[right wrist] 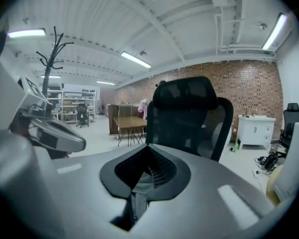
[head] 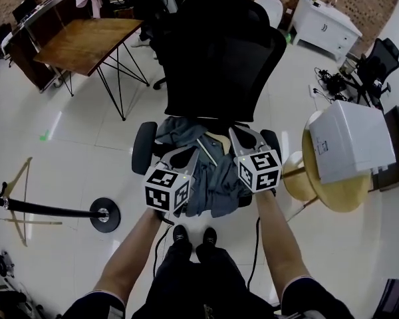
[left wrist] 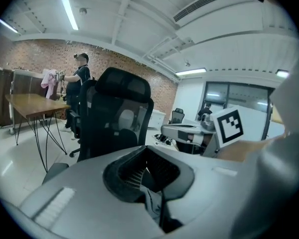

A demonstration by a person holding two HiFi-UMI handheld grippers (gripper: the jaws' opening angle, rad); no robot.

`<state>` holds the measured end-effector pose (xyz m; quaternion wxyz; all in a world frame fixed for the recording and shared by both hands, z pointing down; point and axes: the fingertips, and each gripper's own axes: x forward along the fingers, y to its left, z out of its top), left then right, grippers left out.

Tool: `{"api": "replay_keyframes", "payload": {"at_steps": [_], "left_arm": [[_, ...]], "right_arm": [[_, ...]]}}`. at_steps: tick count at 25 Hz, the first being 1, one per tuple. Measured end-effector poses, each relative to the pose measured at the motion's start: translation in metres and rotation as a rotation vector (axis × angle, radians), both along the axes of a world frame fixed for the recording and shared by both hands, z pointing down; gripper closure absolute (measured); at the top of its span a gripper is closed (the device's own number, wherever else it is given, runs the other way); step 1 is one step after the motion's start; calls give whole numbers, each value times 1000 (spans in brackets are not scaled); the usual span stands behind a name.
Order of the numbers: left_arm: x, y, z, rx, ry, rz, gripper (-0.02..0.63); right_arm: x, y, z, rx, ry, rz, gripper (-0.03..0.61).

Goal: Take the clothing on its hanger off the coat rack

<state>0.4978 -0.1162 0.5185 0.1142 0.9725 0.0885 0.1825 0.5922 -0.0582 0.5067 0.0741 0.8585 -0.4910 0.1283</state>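
Head view: shows clothing (head: 214,181) and hanger (head: 217,141) on chair (head: 219,52) seat, well apart from coat rack (head: 53,211), under left gripper (head: 194,151) and right gripper (head: 238,133); left gripper view: jaws together, pinching cloth; right gripper view: likewise; seemingly off-rack already, calls for level joint lift.

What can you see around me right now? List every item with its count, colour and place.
chair: one, black, centre
shirt: one, grey-blue, heaped on the chair seat
hanger: one, pale wood, lying in the shirt
desk: one, brown wood, upper left
round table: one, pale wood, right
box: one, white, on the round table
cabinet: one, white, upper right
coat rack: one, black, foot on the floor, left
shoes: two, black, bottom centre
arms: two, bare, bottom
left tongs, right tongs: grey with marker cubes, over the seat, each shut on the shirt
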Motion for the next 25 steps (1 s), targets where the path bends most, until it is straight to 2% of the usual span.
{"api": "replay_keyframes", "payload": {"at_steps": [6,11,17,25], "left_arm": [[12,-1,-50,35,85,9,601],[17,0,-77,62,123,28,601],[14,-4,-91,63,142,26,601],[19,-6,-98,66,155,34,601]], "right_arm": [[-34,3,-59,89,50,-73,577],[-46,8,-86,139,61,-79,577],[-48,17,-97,203,19,-48,577],[-47,13,-120,216,49,-71,578]]}}
